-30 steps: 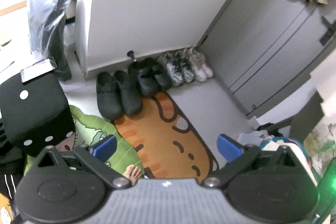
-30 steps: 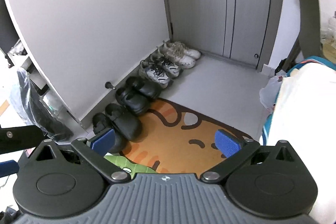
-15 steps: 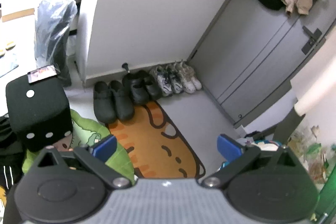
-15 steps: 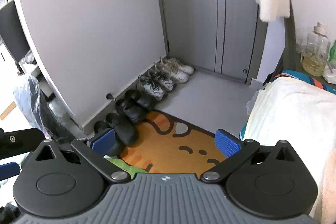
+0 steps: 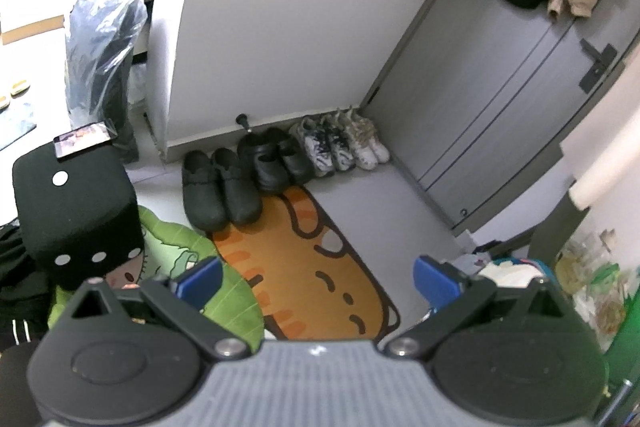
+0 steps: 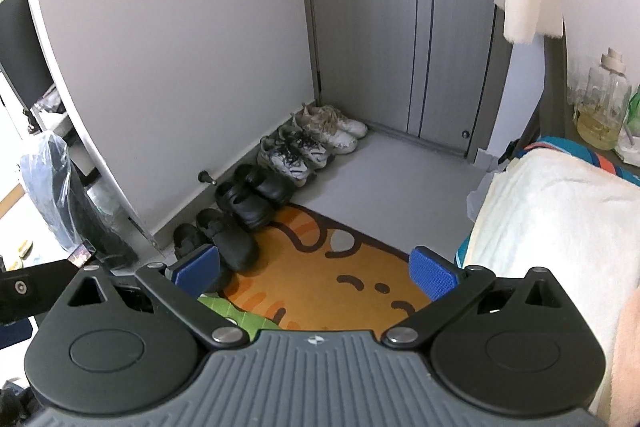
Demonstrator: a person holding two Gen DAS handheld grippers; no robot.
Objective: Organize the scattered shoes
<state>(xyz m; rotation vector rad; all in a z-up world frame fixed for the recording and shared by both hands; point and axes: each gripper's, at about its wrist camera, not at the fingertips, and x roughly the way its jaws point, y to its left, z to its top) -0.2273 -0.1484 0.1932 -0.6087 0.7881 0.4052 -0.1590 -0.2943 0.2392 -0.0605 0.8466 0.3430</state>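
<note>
— What had changed in that last second?

— I had drawn both tools up and back. The shoes (image 5: 280, 159) looked smaller than a second before, four pairs in a row against the far wall (image 5: 272, 27), at the far end of the mat (image 5: 320, 267). My left tool (image 5: 316, 277) and right tool (image 6: 314, 273) were both spread wide, holding nothing. I judged the sorting finished.

— Did the views differ?

— The left showed a phone (image 5: 82, 139) on a black box (image 5: 76, 211); the right showed a bottle (image 6: 604, 107) and a towel (image 6: 560, 219).
</note>
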